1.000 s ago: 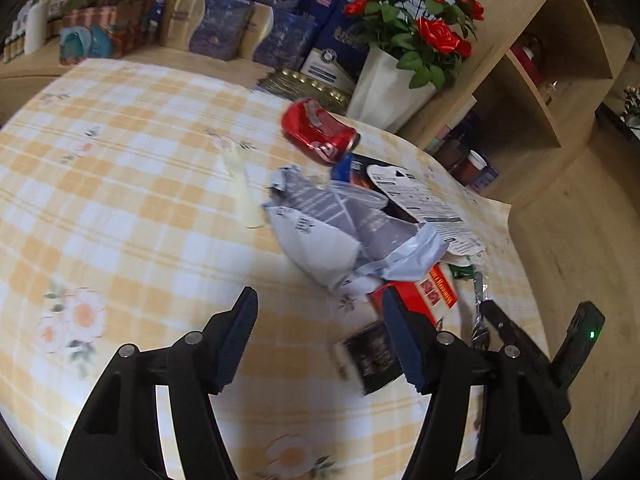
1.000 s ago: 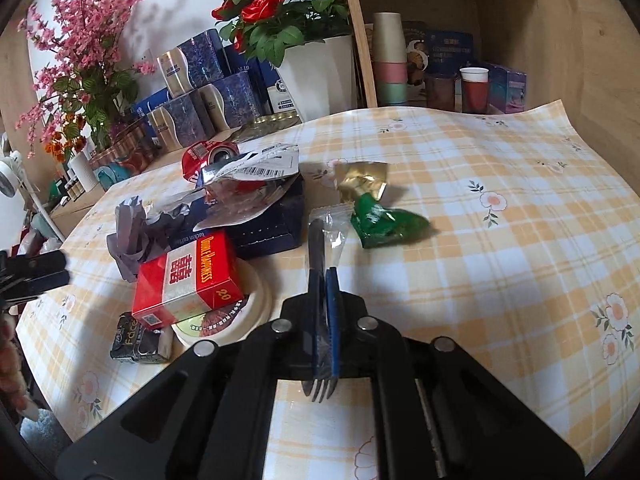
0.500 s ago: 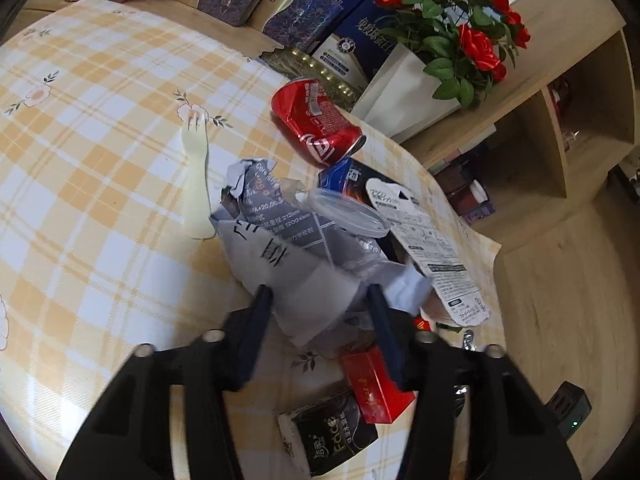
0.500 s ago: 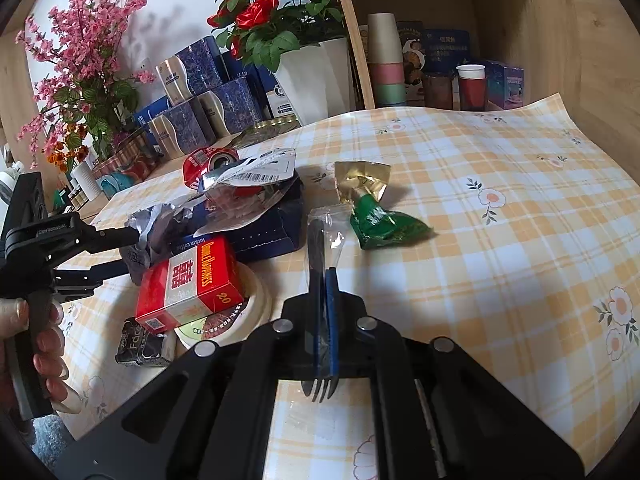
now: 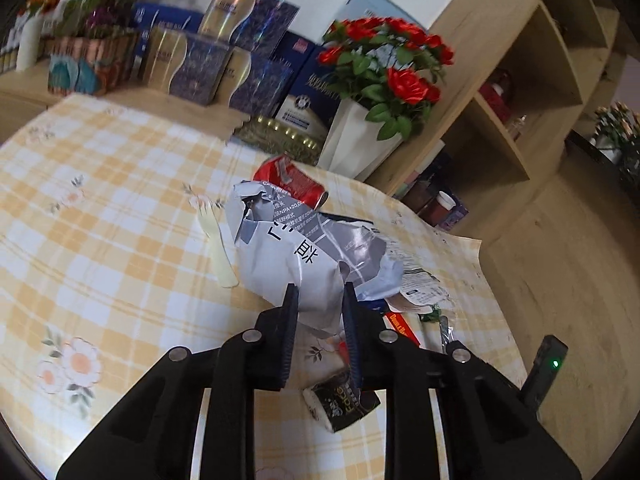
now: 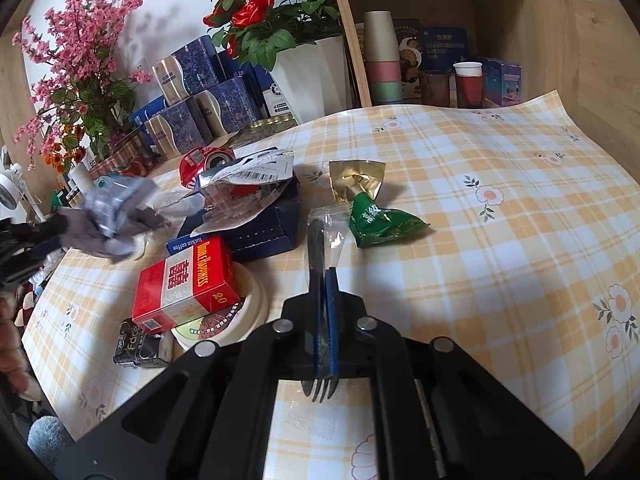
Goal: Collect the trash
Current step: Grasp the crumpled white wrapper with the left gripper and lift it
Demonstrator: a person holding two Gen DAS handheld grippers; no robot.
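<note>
A cigarette box [image 6: 186, 282] rested on a round lid [image 6: 236, 314] near the tablecloth's [image 6: 500, 264] left edge, a small packet [image 6: 140, 346] touching before it, a can [image 6: 204, 162] behind near the far edge, a snack wrapper [image 6: 380, 220] toward the middle.

A red cigarette box [image 6: 188, 284] is showing "DOUBLE HAPPINESS" in gold letters along its side, a "20" near its corner, and a QR code on its end. Behind it, a dark blue box [image 6: 256, 228] is carrying a strip reading "luckin coffee". A small black packet [image 6: 138, 346] is displaying "Face" in pale script; the left wrist view is showing the same word on it. The crumpled grey-and-white paper [image 5: 304, 252] is bearing large Chinese characters and small print including "NPA+20.00". A white label [image 6: 256, 170] is showing a barcode, its print too small to read.
</note>
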